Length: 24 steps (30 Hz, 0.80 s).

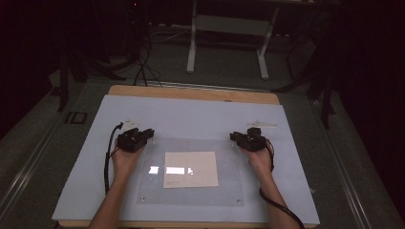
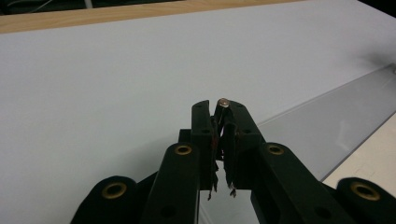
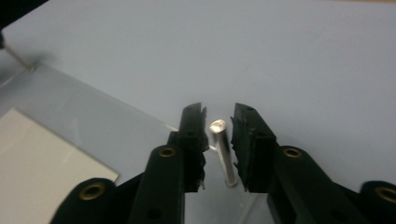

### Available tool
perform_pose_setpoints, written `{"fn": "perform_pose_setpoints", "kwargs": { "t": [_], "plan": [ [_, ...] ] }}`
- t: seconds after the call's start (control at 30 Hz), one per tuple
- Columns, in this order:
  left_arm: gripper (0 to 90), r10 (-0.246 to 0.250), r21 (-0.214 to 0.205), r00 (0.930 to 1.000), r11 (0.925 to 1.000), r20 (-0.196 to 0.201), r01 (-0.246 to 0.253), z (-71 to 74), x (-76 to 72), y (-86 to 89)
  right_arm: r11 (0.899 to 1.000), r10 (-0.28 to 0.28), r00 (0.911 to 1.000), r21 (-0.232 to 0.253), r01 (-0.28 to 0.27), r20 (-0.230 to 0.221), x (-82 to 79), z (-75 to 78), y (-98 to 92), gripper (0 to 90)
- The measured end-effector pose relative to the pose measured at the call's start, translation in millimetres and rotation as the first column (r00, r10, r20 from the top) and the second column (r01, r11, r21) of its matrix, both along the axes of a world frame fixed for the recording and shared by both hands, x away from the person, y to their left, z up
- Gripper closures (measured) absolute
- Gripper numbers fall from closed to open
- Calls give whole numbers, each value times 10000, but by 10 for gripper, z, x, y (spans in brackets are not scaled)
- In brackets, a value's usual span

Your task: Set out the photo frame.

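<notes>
A clear acrylic plate lies on the pale mat with a cream paper sheet under or on it. At the plate's far left corner my left gripper is shut on a small upright metal pin, whose round head shows just above the jaw tips. At the far right corner my right gripper stands around a second upright metal pin. Its jaws are apart, with a visible gap on each side of that pin.
The pale mat covers a wooden table. Small screws sit at the plate's near corners. White scraps lie on the mat behind each gripper. A desk frame and cables stand on the floor beyond.
</notes>
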<state>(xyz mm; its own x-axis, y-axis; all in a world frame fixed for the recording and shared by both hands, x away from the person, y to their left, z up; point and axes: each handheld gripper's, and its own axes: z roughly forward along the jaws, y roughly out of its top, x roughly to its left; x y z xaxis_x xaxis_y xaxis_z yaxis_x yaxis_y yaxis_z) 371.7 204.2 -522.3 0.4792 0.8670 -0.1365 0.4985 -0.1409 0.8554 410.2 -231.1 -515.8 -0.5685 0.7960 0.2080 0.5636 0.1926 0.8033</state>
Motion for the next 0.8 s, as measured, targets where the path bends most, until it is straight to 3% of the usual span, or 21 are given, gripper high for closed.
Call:
{"fn": "perform_pose_setpoints", "kwargs": {
  "t": [0.13, 0.27, 0.47, 0.6, 0.8],
  "plan": [
    [831, 26, -28, 10000, 10000, -40, -26, 1, -2, 0, 9989, -140, 9986, -448, 163, 519, -67, 23, 9, 806],
    [832, 32, -56, 10000, 10000, -65, -32, 0, 0, 2, 9989, -189, 9975, -426, 218, 674, -78, -1, 1, 827],
    [831, -29, -224, 9998, 9997, -208, 25, 2, 13, 21, 10000, -46, 9995, 9, 46, 315, -36, -9, -40, 823],
    [830, -158, -252, 9991, 9996, -402, 148, 19, 39, 38, 9998, 60, 9998, 192, -57, -171, 9, 10, -63, 817],
    [820, -404, -798, 9955, 9962, -855, 336, 17, 119, 97, 9997, 126, 9974, 238, -110, -716, 79, 46, -68, 816]
  ]
}}
